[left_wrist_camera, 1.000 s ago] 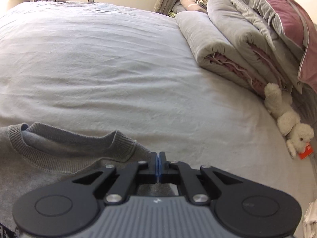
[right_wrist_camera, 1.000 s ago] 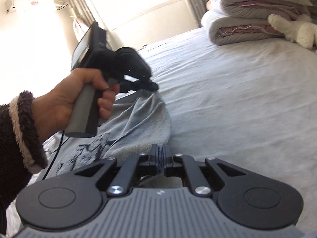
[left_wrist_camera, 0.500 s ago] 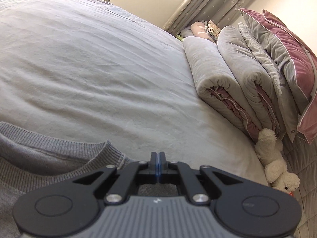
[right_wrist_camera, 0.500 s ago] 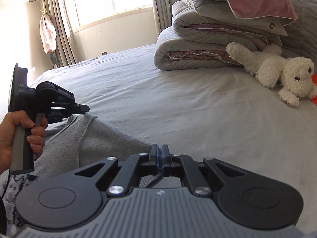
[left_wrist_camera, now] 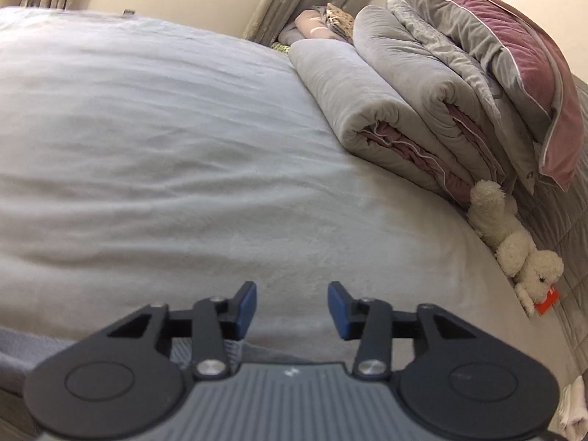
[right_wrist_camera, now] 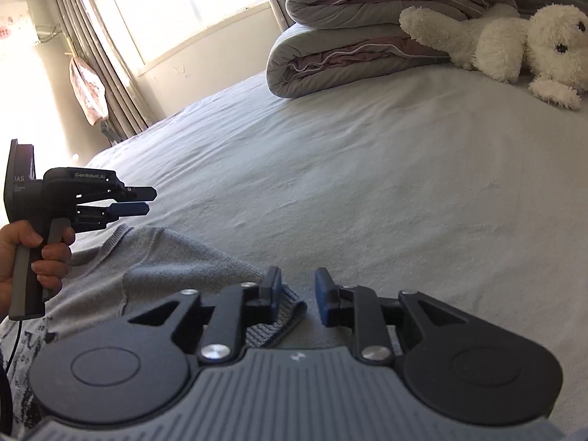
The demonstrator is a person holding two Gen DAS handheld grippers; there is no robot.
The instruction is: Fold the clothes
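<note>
A grey knit sweater (right_wrist_camera: 176,257) lies flat on the pale bed sheet (right_wrist_camera: 367,183), with a dark print at its lower left. My right gripper (right_wrist_camera: 298,294) hovers at the sweater's ribbed edge (right_wrist_camera: 290,316). Its jaws are opening, and only sheet shows between the pads. My left gripper (right_wrist_camera: 143,200), held by a hand (right_wrist_camera: 36,257), hangs just above the sweater's far edge. Its jaws are opening too, with nothing in them. In the left wrist view that gripper (left_wrist_camera: 292,308) stands over bare sheet, and a strip of sweater (left_wrist_camera: 22,352) shows beneath it.
Folded grey quilts (left_wrist_camera: 386,110) and pink-and-grey pillows (left_wrist_camera: 514,55) are stacked along the bed's right side. A white plush toy (left_wrist_camera: 514,250) lies beside them, also close in the right wrist view (right_wrist_camera: 514,44). Curtains and a bright window (right_wrist_camera: 176,7) stand beyond the bed.
Both grippers were shut on the sweater and have since let go and opened. The sweater has dropped flat onto the bed. Both hands moved lower and onward across the bed.
</note>
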